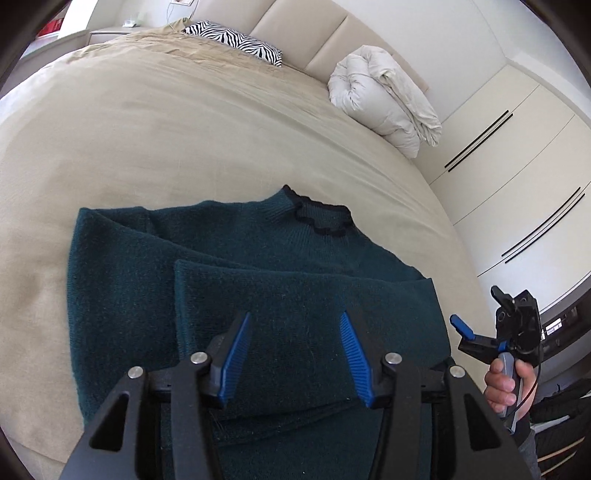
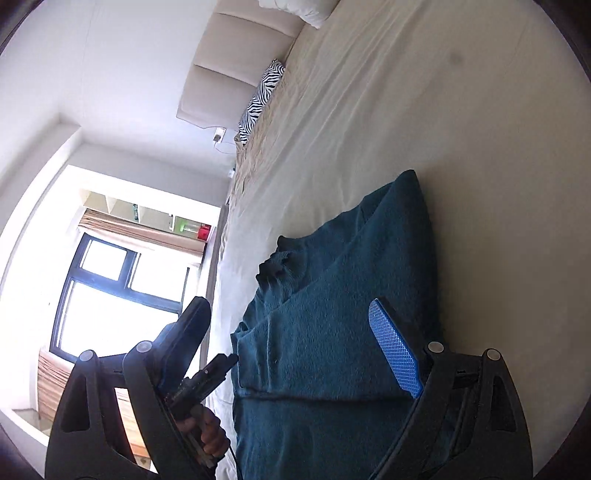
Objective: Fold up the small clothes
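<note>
While both hand-held grippers gape, sweater (image 1: pixel 229 266) lies seemingly half-folded on bed (image 1: pixel 147 122).

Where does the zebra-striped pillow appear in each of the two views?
Left wrist view: zebra pillow at the top, left of centre, by the headboard.
Right wrist view: zebra pillow upper middle, turned on end by the tilt.
Shared landmark: the padded beige headboard beside it.

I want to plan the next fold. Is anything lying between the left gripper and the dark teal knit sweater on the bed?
Nothing visible does. The left gripper hangs right over the dark teal knit sweater, its jaws apart with only folded knit below. The right gripper is off to the sweater's side.
</note>
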Action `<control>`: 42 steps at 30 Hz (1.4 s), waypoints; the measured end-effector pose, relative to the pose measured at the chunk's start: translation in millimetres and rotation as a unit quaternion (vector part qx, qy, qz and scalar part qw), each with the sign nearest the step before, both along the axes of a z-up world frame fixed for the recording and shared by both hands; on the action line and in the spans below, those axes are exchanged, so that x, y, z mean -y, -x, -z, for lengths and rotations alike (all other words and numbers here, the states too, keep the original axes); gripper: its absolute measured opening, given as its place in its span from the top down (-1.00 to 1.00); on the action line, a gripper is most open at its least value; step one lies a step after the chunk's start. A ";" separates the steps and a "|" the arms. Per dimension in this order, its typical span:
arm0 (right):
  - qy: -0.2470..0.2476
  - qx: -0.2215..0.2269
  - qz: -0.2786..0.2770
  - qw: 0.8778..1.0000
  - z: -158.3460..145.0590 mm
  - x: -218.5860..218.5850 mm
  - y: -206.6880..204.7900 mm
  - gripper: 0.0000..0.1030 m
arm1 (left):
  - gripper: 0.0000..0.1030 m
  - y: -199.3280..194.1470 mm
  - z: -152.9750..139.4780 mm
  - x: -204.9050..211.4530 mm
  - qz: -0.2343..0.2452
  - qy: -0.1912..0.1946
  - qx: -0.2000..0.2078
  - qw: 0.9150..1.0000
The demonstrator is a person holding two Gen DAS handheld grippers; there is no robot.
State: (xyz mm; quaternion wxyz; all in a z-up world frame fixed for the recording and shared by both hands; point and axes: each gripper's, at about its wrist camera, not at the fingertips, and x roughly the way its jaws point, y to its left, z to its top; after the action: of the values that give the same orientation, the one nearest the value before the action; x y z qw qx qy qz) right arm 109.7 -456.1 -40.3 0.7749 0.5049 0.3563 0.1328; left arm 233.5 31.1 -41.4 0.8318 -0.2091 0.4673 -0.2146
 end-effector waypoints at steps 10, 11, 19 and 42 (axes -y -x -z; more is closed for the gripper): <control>-0.053 -0.046 0.023 0.997 48.4 27.8 -77.6 -0.70 | 0.00 -1.3 30.3 16.1 0.004 -0.031 0.019 0.999; -0.049 -0.044 0.016 0.998 46.7 25.0 -77.7 -0.70 | 0.00 -0.2 30.5 18.7 0.006 -0.040 0.024 0.999; 0.001 -0.037 -0.064 0.997 38.3 -14.6 -16.7 -0.70 | -0.05 9.6 32.1 43.0 0.014 -0.129 0.071 0.989; -0.020 -0.028 0.026 0.999 32.3 11.2 236.8 -0.71 | -0.30 214.7 -2.4 -85.4 -0.064 -0.051 0.021 0.996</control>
State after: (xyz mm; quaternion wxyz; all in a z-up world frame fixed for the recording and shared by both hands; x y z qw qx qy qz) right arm -127.1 -467.3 -72.6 0.7573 0.5333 0.3618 0.1058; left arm 18.8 116.5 -39.0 0.8629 -0.1912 0.4461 -0.1408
